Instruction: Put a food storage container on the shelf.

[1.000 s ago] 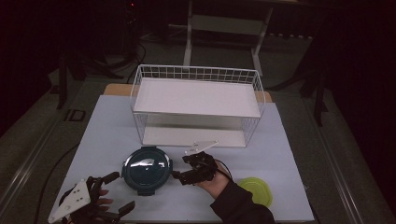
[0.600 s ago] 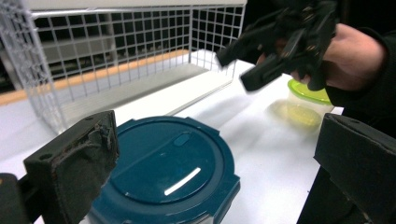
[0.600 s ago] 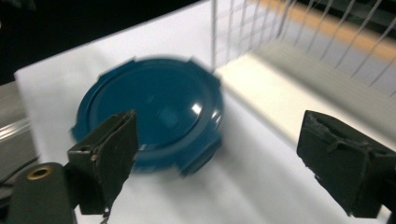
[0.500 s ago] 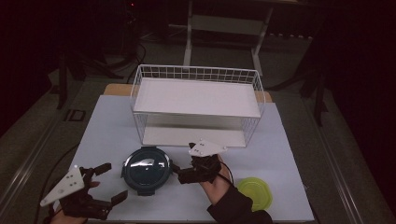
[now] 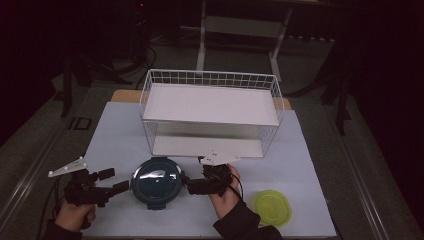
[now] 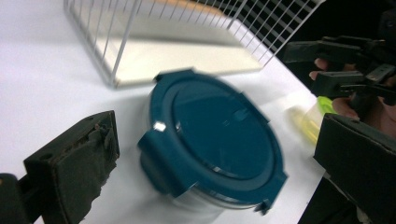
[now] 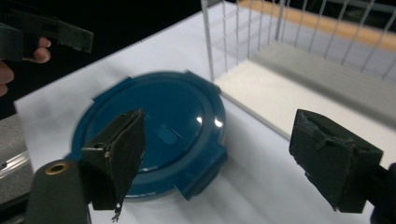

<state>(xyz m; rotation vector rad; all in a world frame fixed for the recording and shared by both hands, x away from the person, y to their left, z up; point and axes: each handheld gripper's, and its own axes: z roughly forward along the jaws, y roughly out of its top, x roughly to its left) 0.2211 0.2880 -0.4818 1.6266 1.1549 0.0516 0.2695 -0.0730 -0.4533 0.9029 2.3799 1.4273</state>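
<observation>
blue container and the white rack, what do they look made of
Blue container: lid looks like glossy moulded plastic, with bright glints and snap tabs; body beneath seems clear, glass or plastic. White rack: thin coated metal wire grid, probably, with matte white shelf boards.

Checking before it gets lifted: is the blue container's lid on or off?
On. The dark blue lid covers the round container, its clip tabs folded down at the rim.
</observation>
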